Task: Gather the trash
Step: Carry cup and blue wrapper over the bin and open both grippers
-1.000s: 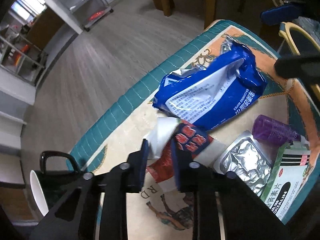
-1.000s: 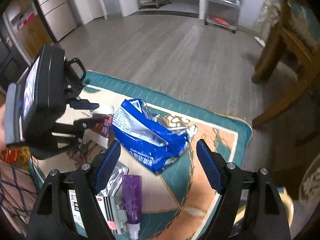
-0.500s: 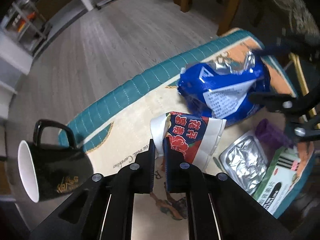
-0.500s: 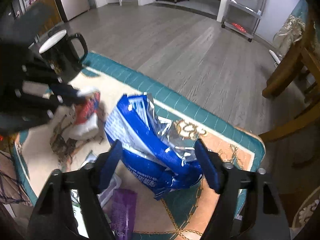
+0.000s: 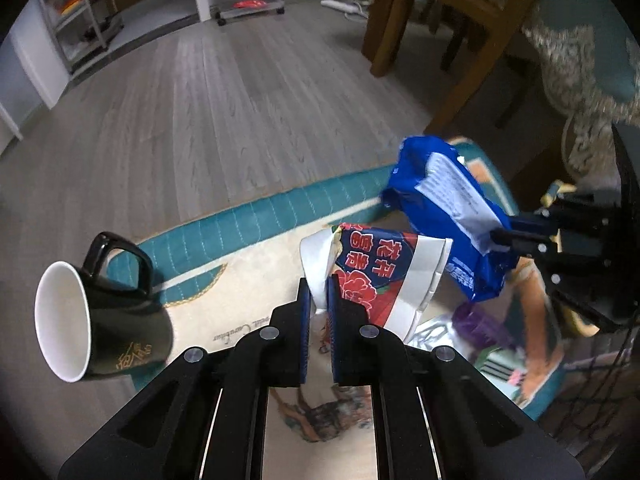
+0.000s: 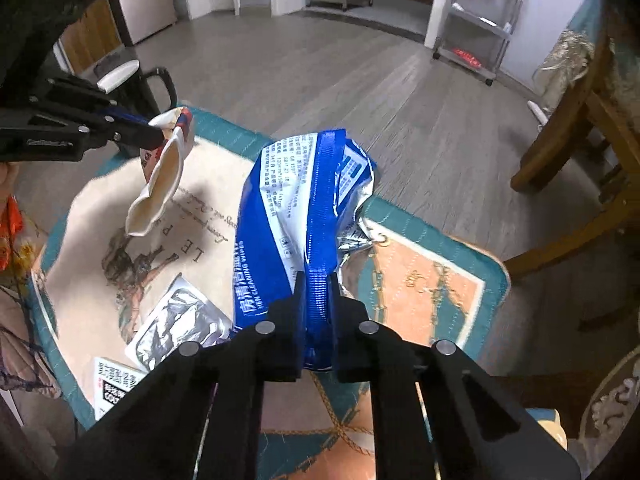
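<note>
Right gripper [image 6: 316,300] snapped from wide to clamped on blue wipes bag [image 6: 304,208], now raised off mat [image 6: 420,280]. Left gripper [image 5: 318,304] pinched crushed paper cup [image 5: 376,264], lifted higher, at bag's 9 o'clock. 2 pieces secured; foil pack [image 6: 180,320] remained.

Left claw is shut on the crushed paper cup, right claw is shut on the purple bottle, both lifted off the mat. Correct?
One error. The right claw is shut on the blue wipes bag, not the purple bottle, which lies on the mat; the right wrist view shows this. The left claw does grip the crushed paper cup, and both pieces are lifted.
</note>
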Demonstrator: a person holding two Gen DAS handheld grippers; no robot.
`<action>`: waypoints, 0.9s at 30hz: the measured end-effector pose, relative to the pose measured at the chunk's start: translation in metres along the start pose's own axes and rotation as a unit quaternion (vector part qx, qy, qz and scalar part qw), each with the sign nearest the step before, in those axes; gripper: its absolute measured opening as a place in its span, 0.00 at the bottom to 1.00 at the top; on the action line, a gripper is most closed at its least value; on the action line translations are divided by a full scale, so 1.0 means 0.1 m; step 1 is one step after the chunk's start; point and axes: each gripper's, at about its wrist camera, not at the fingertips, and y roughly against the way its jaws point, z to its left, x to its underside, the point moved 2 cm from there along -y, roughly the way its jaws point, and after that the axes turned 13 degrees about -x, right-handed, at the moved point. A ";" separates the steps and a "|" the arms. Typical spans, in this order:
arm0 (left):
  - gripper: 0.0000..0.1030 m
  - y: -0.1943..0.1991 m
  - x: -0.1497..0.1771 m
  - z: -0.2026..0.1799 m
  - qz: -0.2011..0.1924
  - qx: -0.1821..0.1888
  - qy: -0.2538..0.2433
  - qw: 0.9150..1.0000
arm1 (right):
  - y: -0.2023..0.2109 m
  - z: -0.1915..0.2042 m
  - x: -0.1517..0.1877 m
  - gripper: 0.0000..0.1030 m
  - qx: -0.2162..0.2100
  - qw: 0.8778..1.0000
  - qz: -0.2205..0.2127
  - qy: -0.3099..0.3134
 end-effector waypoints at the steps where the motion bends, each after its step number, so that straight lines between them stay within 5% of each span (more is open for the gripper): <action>1: 0.09 0.03 -0.01 0.00 -0.002 0.004 0.003 1.000 | 0.06 -0.01 0.01 0.08 -0.002 1.000 -0.006 -0.005; 12: 0.09 0.35 -0.12 -0.21 -0.039 0.048 0.023 0.998 | 0.75 -0.01 0.29 0.08 -0.002 0.995 -0.067 -0.067; 27: 0.09 1.08 -0.13 -0.92 -0.112 0.113 0.025 0.987 | 1.82 0.10 0.95 0.08 0.035 0.966 -0.193 -0.169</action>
